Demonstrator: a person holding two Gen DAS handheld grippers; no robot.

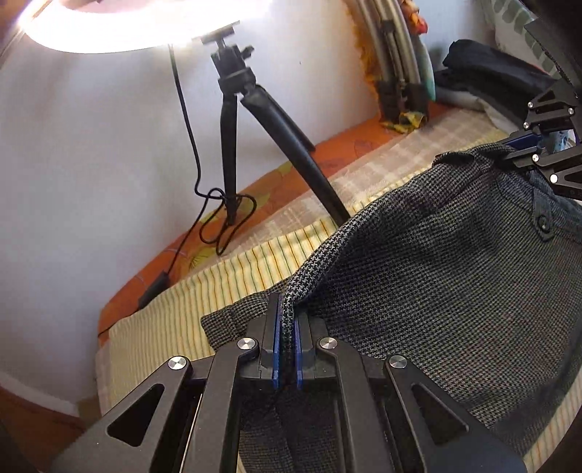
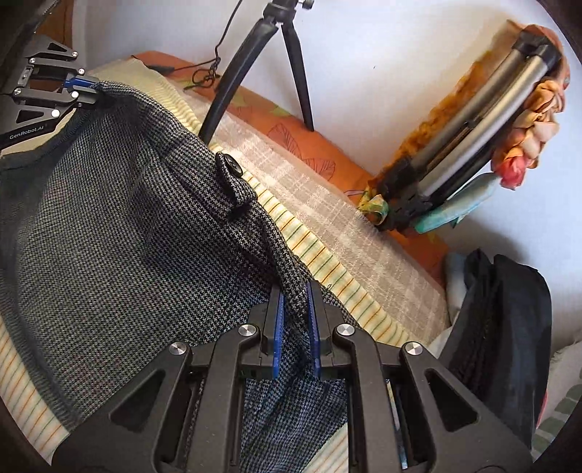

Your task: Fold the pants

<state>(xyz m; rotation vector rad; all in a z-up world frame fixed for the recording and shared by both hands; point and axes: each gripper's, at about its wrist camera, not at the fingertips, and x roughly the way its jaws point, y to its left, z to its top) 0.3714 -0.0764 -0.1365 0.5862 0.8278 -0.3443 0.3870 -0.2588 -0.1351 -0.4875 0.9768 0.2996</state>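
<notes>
The pants (image 1: 436, 262) are dark grey houndstooth cloth, held up by the waistband over a striped bed cover. My left gripper (image 1: 287, 309) is shut on one end of the waistband. It also shows in the right wrist view (image 2: 91, 91) at the upper left, clamped on the cloth. My right gripper (image 2: 294, 294) is shut on the other end of the waistband, just below a black button (image 2: 230, 166) on a tab. It shows in the left wrist view (image 1: 509, 149) at the far right. The pants (image 2: 120, 233) hang stretched between the two grippers.
A black tripod (image 1: 236, 145) with a lit ring light (image 1: 109, 25) and its cable stands on the bed by the white wall. A folded silver tripod (image 2: 473, 152) with colourful cloths leans at the wall. Dark folded clothes (image 2: 502, 338) lie at the right. The striped cover (image 1: 203, 287) lies under the pants.
</notes>
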